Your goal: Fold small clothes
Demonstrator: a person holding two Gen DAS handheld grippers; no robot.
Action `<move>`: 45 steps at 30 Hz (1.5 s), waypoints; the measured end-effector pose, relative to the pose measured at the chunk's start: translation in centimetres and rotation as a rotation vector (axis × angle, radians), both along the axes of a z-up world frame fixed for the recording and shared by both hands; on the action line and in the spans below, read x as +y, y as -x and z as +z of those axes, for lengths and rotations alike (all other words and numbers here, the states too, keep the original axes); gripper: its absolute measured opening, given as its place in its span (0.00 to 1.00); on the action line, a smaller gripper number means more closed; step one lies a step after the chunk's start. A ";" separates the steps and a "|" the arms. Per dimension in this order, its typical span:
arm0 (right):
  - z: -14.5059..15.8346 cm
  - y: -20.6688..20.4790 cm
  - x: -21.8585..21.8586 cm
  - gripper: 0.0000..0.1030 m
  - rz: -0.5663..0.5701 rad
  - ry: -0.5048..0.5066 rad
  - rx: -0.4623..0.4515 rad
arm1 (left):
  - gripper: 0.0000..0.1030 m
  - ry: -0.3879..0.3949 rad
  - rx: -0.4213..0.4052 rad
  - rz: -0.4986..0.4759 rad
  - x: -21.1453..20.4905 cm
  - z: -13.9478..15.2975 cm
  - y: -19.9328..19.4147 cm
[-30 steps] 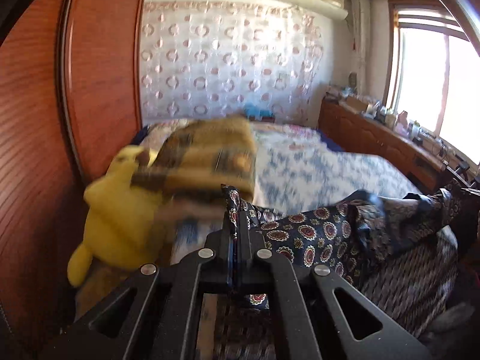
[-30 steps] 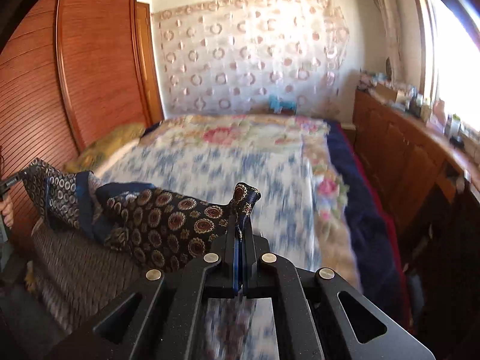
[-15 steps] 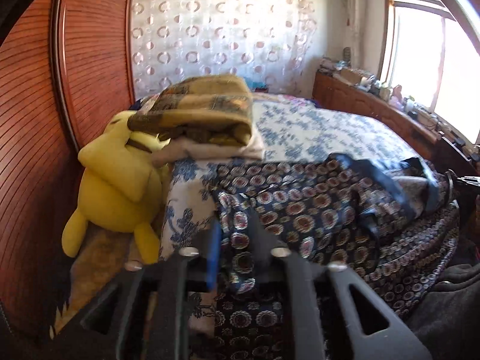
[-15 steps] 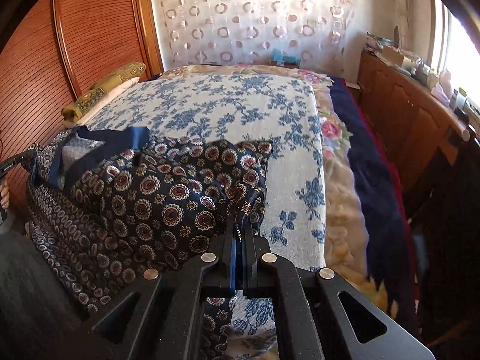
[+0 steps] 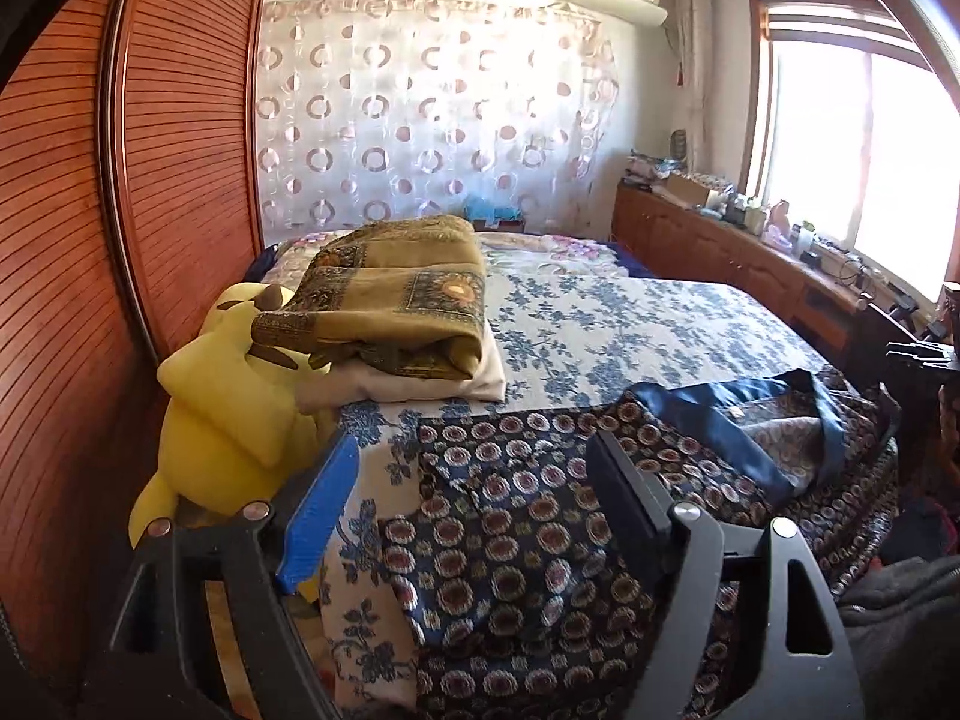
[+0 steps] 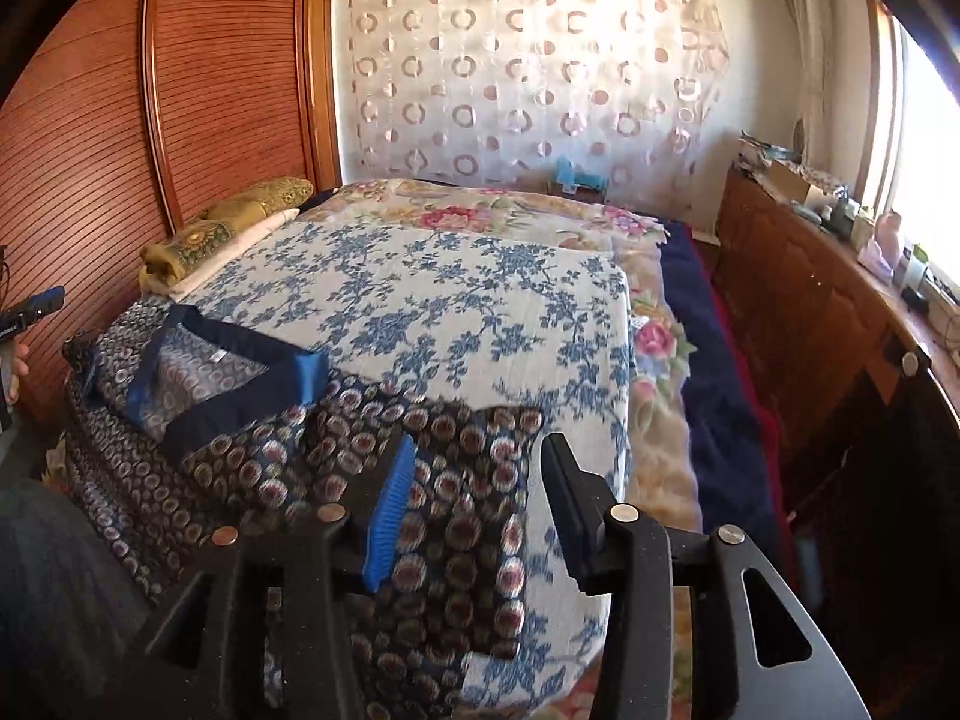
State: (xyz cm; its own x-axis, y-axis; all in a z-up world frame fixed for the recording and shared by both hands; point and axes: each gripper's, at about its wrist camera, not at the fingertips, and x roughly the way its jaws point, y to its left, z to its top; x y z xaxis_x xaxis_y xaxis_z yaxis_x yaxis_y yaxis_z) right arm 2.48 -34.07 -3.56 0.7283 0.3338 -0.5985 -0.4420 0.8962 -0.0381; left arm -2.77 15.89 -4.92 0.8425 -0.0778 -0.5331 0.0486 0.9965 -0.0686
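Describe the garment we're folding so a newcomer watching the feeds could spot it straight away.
Start from the bed with the blue-and-white floral cover. At its near edge, just ahead of both open grippers, lies the patterned top, spread flat. Unlike the olive-gold folded blanket and yellow plush toy beside it, it is dark navy, covered in round medallions, with a plain blue neckline band.

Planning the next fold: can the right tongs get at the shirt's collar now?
Probably yes. The right tongs are open over the shirt, and the collar lies uncovered to their left with nothing between.
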 end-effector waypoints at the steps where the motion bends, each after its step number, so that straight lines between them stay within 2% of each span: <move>1: -0.2 -0.8 0.2 0.47 -0.004 0.001 0.007 | 0.77 -0.002 -0.001 0.006 0.0 0.0 -0.4; 3: -1.1 -2.7 0.5 0.59 -0.003 -0.028 0.032 | 0.77 0.005 0.010 0.018 0.1 -0.2 -1.2; 4: -1.5 -3.7 0.5 0.60 -0.002 -0.060 0.051 | 0.77 0.011 0.013 0.018 0.1 -0.3 -1.4; 5: -2.0 -4.7 0.5 0.61 -0.005 -0.077 0.068 | 0.77 0.015 0.014 0.019 0.2 -0.3 -1.7; 11: -4.7 -9.0 1.2 0.61 -0.064 -0.032 0.163 | 0.77 0.005 0.035 0.022 -0.1 -0.7 -2.5; 16: -6.3 -10.5 0.9 0.61 -0.097 -0.039 0.225 | 0.77 0.001 0.055 0.028 -0.1 -1.1 -2.8; 24: -6.8 -10.3 2.0 0.62 -0.109 -0.001 0.172 | 0.76 0.031 0.090 0.042 1.7 -1.3 -4.9; 27: -7.0 -10.0 2.1 0.62 -0.114 0.003 0.163 | 0.70 0.062 0.128 0.033 2.5 -1.2 -6.5; 30: -7.1 -9.6 2.1 0.62 -0.117 0.004 0.158 | 0.67 0.061 0.154 0.002 2.5 -1.5 -7.9; 34: -7.2 -9.6 2.3 0.61 -0.115 0.014 0.155 | 0.66 0.052 0.233 -0.013 2.5 -3.1 -10.1; 39: -7.1 -9.6 2.2 0.62 -0.114 0.013 0.156 | 0.66 0.055 0.385 -0.026 2.1 -6.8 -12.1; 42: -7.0 -9.5 2.2 0.62 -0.114 0.015 0.155 | 0.66 0.029 0.389 -0.033 1.6 -7.2 -12.2; 43: -7.0 -9.5 2.1 0.62 -0.112 0.015 0.154 | 0.65 0.029 0.390 -0.034 1.4 -7.1 -12.2; 45: -7.1 -9.6 2.0 0.61 -0.113 0.011 0.155 | 0.40 0.041 0.388 -0.071 1.0 -7.0 -12.2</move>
